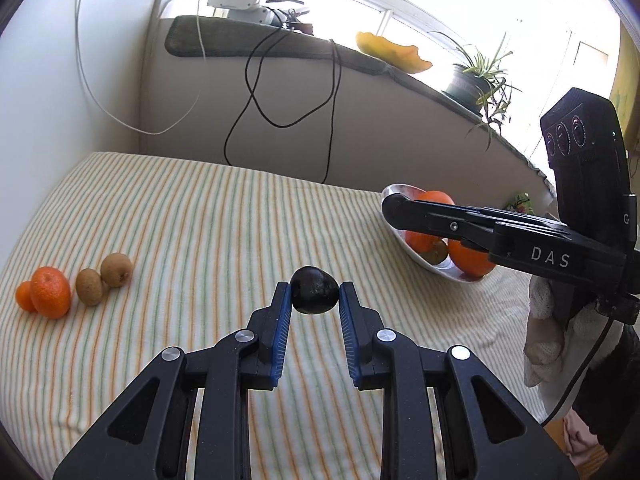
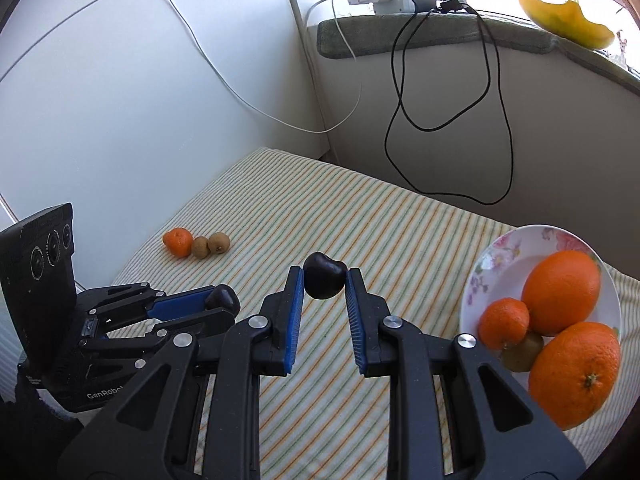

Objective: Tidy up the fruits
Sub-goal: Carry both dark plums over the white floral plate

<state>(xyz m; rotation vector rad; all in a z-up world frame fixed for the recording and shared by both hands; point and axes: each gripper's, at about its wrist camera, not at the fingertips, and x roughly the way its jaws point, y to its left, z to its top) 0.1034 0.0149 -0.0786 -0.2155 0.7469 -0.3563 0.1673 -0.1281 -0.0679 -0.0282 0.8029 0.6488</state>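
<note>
Left gripper (image 1: 315,289) clamped on a dark fruit (image 1: 314,290), pads pinching both sides, fruit clear of the cloth (image 1: 192,216). Right gripper (image 2: 325,278) likewise pinched on a second dark fruit (image 2: 324,275), heart-shaped, probably a cherry or small plum; can't tell which. Both carried above the striped cloth, neither fruit touching it.

Outward: the bowl (image 2: 500,252) sits at the right, holding two oranges, a mandarin (image 2: 503,322) and a kiwi (image 2: 522,354). In the left view the right gripper's fingers cross in front of the bowl. At the far left a row on the cloth: mandarins (image 1: 50,291), then two kiwis (image 1: 102,282), just beside each other, well apart from the bowl.

Step, as I read it: transport, both dark fruits picked and mid-carry, sorting into groups. Destination unclear: bowl or the row. Next move calls for carrying each low over its spot and opening only once the fruit rests, since it's round and will roll on soft cloth. Keep the two grippers from clashing near the bowl.
</note>
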